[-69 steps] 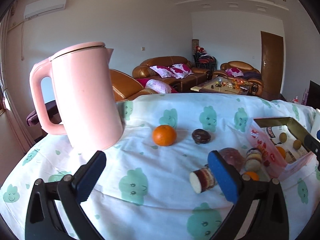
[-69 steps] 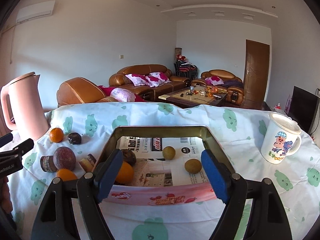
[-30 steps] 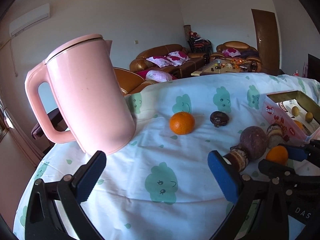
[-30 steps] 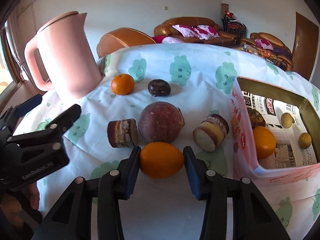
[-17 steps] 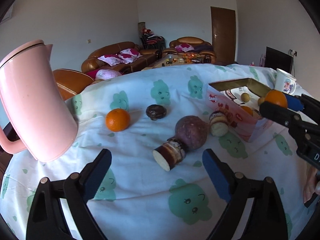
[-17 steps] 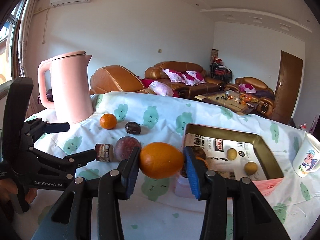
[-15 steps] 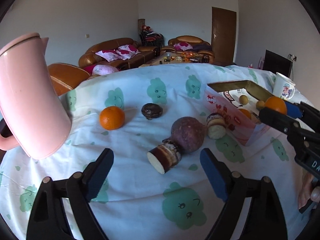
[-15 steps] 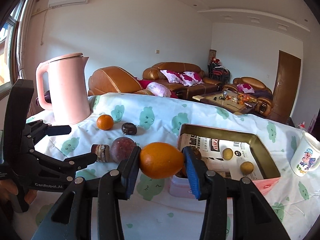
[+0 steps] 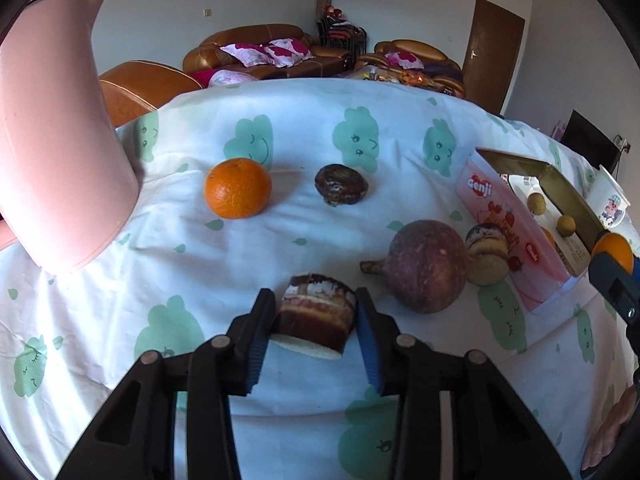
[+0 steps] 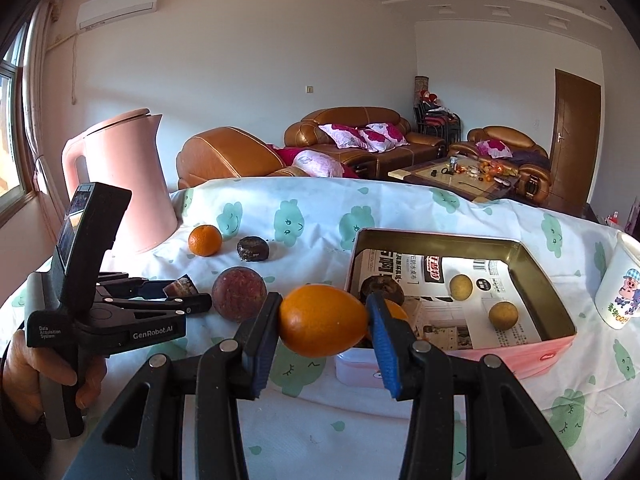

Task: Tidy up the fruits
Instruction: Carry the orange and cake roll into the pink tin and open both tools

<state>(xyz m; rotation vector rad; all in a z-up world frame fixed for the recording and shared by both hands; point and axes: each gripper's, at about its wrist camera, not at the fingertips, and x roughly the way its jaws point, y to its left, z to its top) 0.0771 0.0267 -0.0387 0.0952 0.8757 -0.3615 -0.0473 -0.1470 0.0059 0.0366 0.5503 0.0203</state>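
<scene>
While the right gripper (image 10: 323, 322) clamps an orange (image 10: 323, 320) above the cloth, just short of the pink tin (image 10: 556, 354), the left gripper (image 9: 316, 322) pinches a layered cake slice (image 9: 316, 314) beside a dark red fruit (image 9: 426, 266) on the tablecloth (image 9: 240, 256).

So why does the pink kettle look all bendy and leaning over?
Left wrist view: the fisheye lens curves things near the edge, so the pink kettle leans; the cake slice in the left tool looks blurry. Right wrist view: the kettle looks straighter, and sunlight brightens the tablecloth.
</scene>
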